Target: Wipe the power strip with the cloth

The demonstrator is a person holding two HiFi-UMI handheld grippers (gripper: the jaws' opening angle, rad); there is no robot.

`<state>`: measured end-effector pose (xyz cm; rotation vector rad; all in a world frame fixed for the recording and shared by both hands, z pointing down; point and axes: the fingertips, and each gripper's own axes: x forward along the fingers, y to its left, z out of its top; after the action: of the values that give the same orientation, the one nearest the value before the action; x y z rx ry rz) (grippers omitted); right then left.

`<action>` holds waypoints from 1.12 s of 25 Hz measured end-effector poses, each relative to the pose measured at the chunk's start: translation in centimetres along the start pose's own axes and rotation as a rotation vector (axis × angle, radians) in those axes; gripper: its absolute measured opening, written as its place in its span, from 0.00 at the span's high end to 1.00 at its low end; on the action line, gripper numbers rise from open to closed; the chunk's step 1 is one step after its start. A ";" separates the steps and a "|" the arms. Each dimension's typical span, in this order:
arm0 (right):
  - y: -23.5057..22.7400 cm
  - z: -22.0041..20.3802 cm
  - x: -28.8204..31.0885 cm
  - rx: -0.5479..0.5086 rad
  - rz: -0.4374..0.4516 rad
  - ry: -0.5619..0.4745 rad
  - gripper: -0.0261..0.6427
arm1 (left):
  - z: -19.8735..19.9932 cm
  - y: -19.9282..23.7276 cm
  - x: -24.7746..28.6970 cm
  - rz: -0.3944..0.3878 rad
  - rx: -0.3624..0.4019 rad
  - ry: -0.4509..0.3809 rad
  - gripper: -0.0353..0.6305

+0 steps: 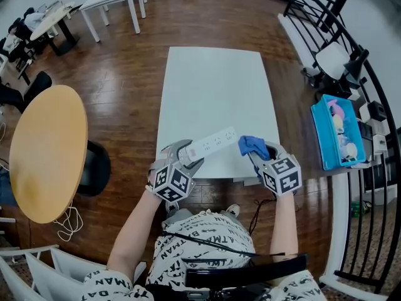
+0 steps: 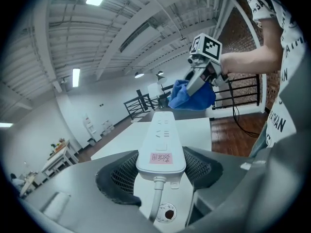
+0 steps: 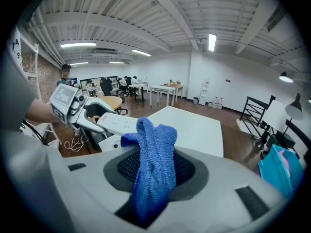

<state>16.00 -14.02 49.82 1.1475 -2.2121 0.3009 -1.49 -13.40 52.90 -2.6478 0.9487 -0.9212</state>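
Left gripper view: left tool clamped wide across cord end of power strip, over near edge of worktop. Right tool pinches blue cloth, just beside strip's far end. Strip likely rigid, light, smooth, so grip long sides. Cloth soft, limp.

Over table near edge: power strip, cloth to its right; round table left; crate right.
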 end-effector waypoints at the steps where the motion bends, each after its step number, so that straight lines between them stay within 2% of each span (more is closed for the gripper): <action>1: 0.8 0.0 0.2 0.004 0.020 -0.006 0.76 | 0.1 0.3 0.0 0.007 -0.016 -0.004 0.52; 8: 8.2 0.2 2.7 0.001 0.178 -0.005 0.76 | 0.3 1.4 0.3 0.048 -0.071 -0.007 0.52; 12: 11.1 0.5 4.1 -0.022 0.236 0.002 0.76 | 0.4 1.3 0.7 0.049 -0.085 -0.008 0.52; 17: 11.6 0.9 5.1 -0.012 0.234 -0.010 0.76 | 0.6 0.6 0.5 0.039 -0.072 -0.009 0.52; 22: 9.8 1.0 4.9 0.072 0.214 -0.045 0.76 | 1.0 0.2 -0.2 0.035 -0.039 -0.024 0.52; 28: 6.4 0.4 4.0 0.076 0.152 -0.032 0.76 | 1.1 0.1 -0.9 0.028 -0.003 -0.034 0.52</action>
<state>9.03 -13.00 52.51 1.0313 -2.3392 0.4367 -1.42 -12.91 51.58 -2.6367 0.9769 -0.8671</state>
